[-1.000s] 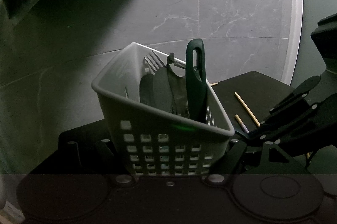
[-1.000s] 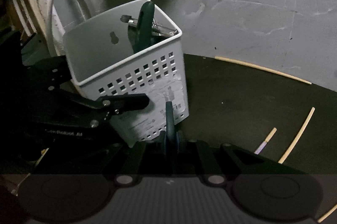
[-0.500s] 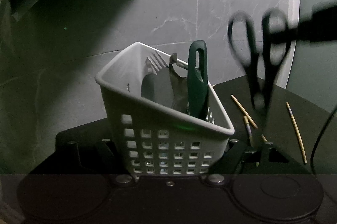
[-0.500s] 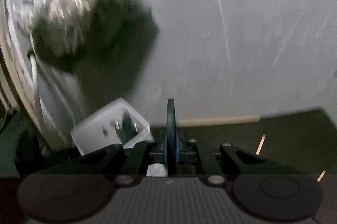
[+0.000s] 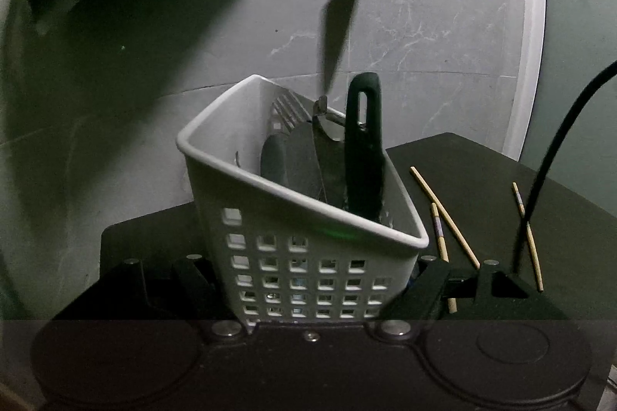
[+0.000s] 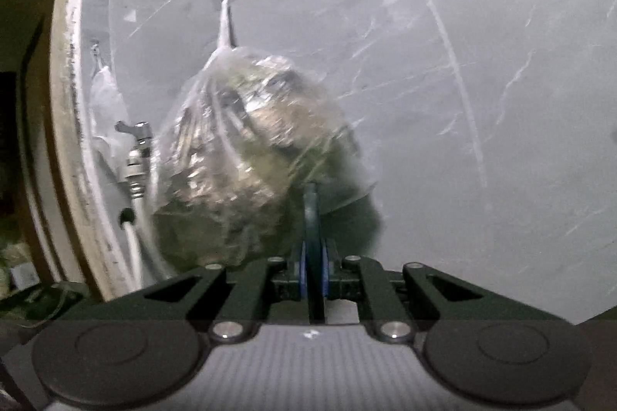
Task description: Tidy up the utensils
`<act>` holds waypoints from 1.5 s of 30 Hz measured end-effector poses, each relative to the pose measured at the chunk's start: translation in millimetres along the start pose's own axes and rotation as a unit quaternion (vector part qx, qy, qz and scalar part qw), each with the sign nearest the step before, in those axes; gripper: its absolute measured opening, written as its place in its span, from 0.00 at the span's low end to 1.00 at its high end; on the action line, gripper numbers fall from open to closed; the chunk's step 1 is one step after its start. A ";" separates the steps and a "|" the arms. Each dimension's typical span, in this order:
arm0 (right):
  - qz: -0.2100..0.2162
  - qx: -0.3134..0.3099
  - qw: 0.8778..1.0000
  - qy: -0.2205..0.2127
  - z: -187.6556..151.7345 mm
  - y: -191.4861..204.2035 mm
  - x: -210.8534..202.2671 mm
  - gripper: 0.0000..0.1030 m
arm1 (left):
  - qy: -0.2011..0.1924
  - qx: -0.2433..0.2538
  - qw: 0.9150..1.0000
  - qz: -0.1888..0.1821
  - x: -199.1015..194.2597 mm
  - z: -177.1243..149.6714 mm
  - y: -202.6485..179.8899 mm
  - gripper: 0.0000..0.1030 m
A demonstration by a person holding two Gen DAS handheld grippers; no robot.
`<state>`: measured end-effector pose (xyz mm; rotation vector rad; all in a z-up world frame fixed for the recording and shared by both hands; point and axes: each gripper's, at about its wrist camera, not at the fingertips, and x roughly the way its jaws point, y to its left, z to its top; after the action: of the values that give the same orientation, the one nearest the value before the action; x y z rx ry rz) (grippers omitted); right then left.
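left claw [image 5: 314,289]: we clamp white perforated plastic caddy [image 5: 308,237] at black surface's [image 5: 482,171] near edge | right claw [image 6: 314,274]: we pinch black-handled scissors [image 5: 341,9], blades down above caddy | wooden chopsticks [image 5: 443,214] right of caddy

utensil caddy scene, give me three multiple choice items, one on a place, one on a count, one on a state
1. Where are the scissors?
A. flat on the table
B. blade tips down, above the white caddy
C. under the caddy

2. How many chopsticks lie loose on the dark table?
A. one
B. three
C. six

3. How does the left gripper stand?
A. closed on the caddy
B. open, nothing between its fingers
C. closed on a fork

Answers: 1 B, the blades hang just over the rim; 2 B, three pale sticks lie right of the caddy; 3 A, its fingers flank the caddy's base.
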<state>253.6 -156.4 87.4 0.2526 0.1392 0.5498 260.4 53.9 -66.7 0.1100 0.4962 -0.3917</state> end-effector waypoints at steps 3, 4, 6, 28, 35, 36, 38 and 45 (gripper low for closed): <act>0.011 -0.004 1.000 0.015 -12.2 4.1 2.7 0.08 | 0.001 -0.003 1.000 0.005 -1.0 -0.8 -2.5 0.74; 0.013 -0.002 1.000 0.021 -17.3 4.0 5.0 0.08 | 0.001 -0.004 1.000 0.007 -0.8 -0.7 -3.2 0.74; 0.017 -0.003 0.999 0.035 -28.4 5.9 8.7 0.08 | 0.002 -0.004 1.000 0.010 -0.9 0.2 -5.2 0.74; 0.007 -0.003 0.996 0.093 -72.4 -11.6 -19.6 0.80 | 0.009 -0.008 1.000 0.022 -3.0 1.7 -9.5 0.74; -0.110 0.015 0.989 0.099 -67.6 -58.7 -63.1 1.00 | 0.014 -0.015 0.999 0.028 -7.9 1.9 -11.5 0.74; -0.135 0.021 0.985 0.109 -71.3 -68.2 -66.5 1.00 | 0.015 -0.016 0.999 0.030 -8.4 2.4 -11.9 0.74; -0.190 0.034 0.972 0.132 -81.2 -89.3 -71.6 1.00 | 0.019 -0.016 0.999 0.032 -8.4 4.2 -12.9 0.74; -0.343 0.077 0.911 0.216 -116.6 -167.5 -67.0 0.99 | 0.031 -0.013 0.999 0.036 -5.3 10.9 -14.1 0.74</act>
<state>257.4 -306.6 -66.1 0.2146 0.6783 -0.1189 255.3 40.5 -54.7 0.1142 0.5574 -0.3123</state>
